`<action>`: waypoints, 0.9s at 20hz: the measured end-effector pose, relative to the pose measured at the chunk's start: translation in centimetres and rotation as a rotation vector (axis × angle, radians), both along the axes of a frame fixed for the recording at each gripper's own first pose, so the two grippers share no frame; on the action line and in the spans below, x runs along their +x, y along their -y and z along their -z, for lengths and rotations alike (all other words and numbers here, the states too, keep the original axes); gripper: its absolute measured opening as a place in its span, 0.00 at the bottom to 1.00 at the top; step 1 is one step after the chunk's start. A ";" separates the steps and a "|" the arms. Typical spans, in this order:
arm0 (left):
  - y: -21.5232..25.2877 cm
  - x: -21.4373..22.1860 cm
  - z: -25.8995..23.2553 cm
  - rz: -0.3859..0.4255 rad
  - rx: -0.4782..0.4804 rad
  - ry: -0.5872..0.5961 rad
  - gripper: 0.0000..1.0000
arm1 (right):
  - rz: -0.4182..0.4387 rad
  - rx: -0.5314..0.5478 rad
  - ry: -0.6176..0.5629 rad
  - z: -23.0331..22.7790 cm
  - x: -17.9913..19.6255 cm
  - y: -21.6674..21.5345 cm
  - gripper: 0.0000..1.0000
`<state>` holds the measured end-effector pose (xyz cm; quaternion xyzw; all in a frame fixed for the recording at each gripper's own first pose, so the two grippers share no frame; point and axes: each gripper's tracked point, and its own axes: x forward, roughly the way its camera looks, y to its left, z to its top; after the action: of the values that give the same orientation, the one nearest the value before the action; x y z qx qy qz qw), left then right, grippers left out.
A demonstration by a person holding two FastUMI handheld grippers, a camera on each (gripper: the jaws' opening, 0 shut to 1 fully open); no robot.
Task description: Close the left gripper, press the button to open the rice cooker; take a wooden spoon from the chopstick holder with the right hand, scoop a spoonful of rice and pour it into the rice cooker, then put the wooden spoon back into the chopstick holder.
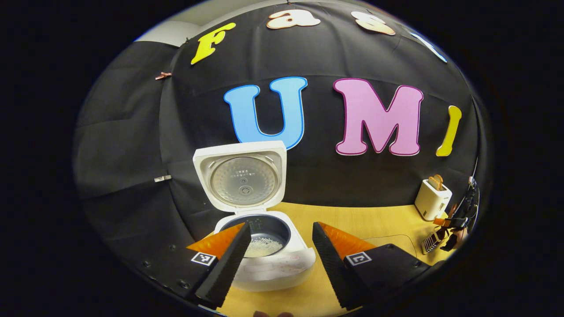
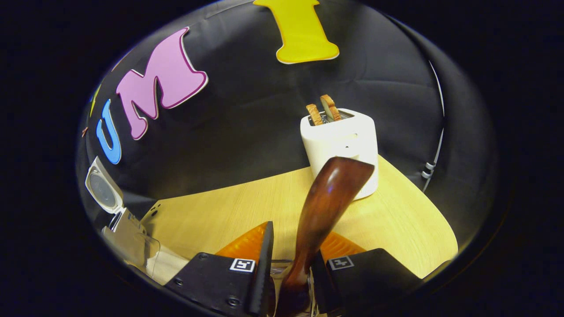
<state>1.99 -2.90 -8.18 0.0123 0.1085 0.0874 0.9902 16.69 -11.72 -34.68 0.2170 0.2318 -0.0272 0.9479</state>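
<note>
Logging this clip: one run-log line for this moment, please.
rice cooker lid open, rice inside | left tongs open | right tongs shut on wooden spoon

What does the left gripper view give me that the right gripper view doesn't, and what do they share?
Left gripper view: the rice cooker's inner pot with rice in it, framed by the open left claw.

Right gripper view: the right claw with the wooden spoon between its fingers, handle tilting toward the toaster.

Both: the rice cooker with its lid up, the toaster holding bread, and the wooden table.
</note>
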 end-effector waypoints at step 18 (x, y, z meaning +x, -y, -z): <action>-2.5 -1.6 0.0 0.001 -0.033 0.013 0.92 | 0.095 0.104 0.113 -6.2 -1.2 2.1 0.18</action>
<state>0.38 -0.44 -8.16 -0.0045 0.1033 0.0852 0.9910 15.46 -13.80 -28.47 0.2778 0.1685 -0.0480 0.9445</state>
